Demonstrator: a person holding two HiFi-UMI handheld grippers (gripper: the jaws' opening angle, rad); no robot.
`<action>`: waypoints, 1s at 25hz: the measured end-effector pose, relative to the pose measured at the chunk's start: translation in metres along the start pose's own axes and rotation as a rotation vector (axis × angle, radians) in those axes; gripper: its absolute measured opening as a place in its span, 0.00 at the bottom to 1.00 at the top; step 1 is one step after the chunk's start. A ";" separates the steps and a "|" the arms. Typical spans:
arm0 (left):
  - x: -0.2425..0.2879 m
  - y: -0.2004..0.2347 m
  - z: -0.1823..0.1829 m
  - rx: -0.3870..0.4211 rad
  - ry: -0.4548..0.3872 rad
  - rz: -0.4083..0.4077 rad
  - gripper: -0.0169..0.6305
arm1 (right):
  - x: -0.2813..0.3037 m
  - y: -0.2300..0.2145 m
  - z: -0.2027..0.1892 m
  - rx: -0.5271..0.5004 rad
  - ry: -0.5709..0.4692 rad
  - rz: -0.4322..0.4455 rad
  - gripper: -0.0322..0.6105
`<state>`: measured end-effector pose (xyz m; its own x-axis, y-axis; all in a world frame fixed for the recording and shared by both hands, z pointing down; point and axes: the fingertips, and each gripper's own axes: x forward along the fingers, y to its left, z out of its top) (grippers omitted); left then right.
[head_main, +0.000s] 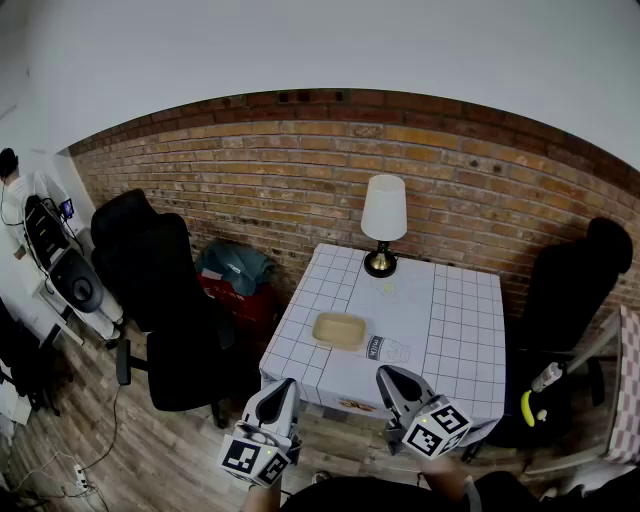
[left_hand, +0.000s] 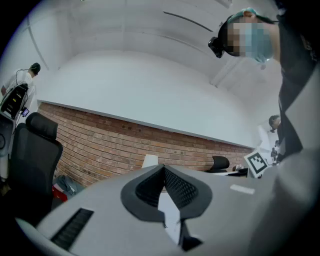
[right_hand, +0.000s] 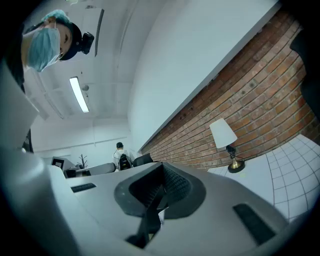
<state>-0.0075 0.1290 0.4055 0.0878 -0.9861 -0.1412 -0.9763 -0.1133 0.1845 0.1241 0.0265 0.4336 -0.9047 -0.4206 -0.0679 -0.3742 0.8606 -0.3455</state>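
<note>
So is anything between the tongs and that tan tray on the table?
Nothing visible for the left tongs, only bare checked cloth. The white packet lies by the tan tray's right side, close to the right tongs' line.

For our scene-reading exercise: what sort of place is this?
Likely an office or lab room: a brick wall, a black office chair, and a small table with a checked cloth and a lamp.
</note>
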 end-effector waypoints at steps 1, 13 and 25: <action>-0.001 0.004 -0.001 0.005 0.000 -0.004 0.04 | 0.003 0.001 -0.001 -0.003 0.001 -0.005 0.06; -0.015 0.047 -0.001 -0.044 0.030 -0.054 0.04 | 0.025 0.019 -0.011 0.040 -0.060 -0.088 0.06; -0.009 0.076 -0.024 -0.064 0.087 -0.147 0.04 | 0.031 0.009 -0.027 0.075 -0.073 -0.210 0.06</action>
<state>-0.0781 0.1265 0.4446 0.2479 -0.9649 -0.0865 -0.9375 -0.2615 0.2298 0.0876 0.0288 0.4538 -0.7904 -0.6103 -0.0531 -0.5342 0.7291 -0.4279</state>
